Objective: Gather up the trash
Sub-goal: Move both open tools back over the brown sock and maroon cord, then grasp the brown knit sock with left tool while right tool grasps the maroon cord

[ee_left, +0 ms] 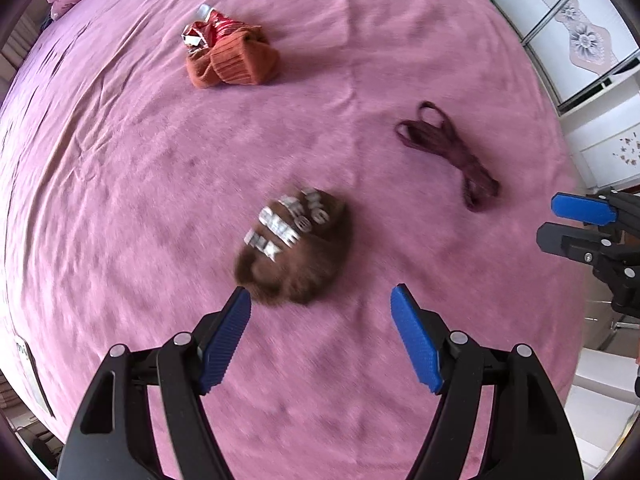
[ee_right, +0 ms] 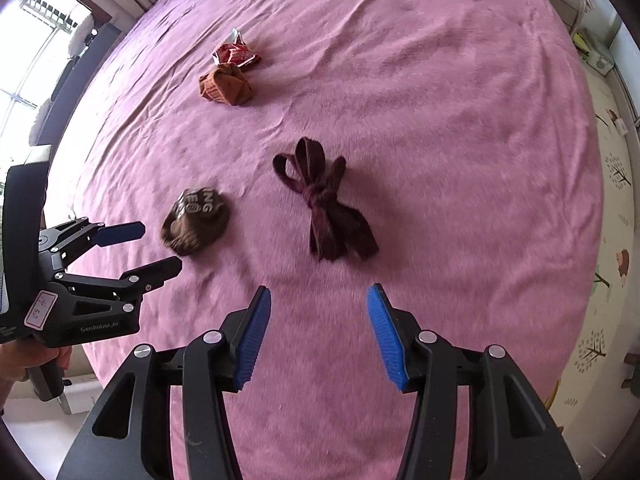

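Four things lie scattered on the pink bed (ee_right: 440,80). Leftmost, the left gripper (ee_left: 320,300) hovers, fingers apart, just short of the brown sock (ee_left: 296,248), seemingly lining up a grab. The wrapper (ee_right: 236,54), the likely trash, touches an orange sock (ee_right: 226,84) farther off. The right gripper (ee_right: 318,300) hovers, fingers spread and empty, near the maroon sock (ee_right: 328,208).

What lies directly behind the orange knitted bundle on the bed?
A crumpled red wrapper touches the far side of the orange bundle. Whether part of it is tucked underneath cannot be seen.
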A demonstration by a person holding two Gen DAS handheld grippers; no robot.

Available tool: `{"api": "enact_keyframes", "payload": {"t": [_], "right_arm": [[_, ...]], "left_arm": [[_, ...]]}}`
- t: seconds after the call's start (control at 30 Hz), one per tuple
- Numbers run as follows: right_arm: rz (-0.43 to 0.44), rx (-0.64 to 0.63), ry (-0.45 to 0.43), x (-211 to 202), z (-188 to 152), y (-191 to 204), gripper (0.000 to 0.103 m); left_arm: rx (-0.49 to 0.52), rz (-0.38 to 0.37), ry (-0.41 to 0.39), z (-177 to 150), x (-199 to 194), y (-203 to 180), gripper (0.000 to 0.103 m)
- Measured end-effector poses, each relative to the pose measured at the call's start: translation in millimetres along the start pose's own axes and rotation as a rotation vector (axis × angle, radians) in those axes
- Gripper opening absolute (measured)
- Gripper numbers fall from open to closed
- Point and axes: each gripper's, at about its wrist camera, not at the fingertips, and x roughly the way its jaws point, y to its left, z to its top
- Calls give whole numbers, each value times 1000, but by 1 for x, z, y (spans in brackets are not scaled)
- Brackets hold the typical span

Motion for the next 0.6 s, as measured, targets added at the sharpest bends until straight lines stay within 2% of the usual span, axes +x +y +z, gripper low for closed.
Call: {"api": "enact_keyframes", "payload": {"t": [0.03, 0.1, 0.27, 0.37, 0.47, 0.6], "right_arm": [[-5, -2, 0, 3, 3, 0, 55], [-12, -8, 5, 10, 11, -2, 58], [-18, -17, 27, 27, 27, -7, 58], [-16, -24, 37, 36, 35, -7, 58], [-17, -29, 40, 44, 41, -7, 58], [-16, -20, 55, 54, 47, -9, 58]], "left_arm": [[-1, 2, 2, 4, 4, 3, 72], [-5, 4, 7, 11, 10, 7, 72], [-4, 2, 26, 24, 28, 11, 72], [14, 26, 47, 30, 42, 10, 72], [10, 38, 70, 30, 54, 6, 68], [-3, 48, 64, 29, 59, -1, 62]]}}
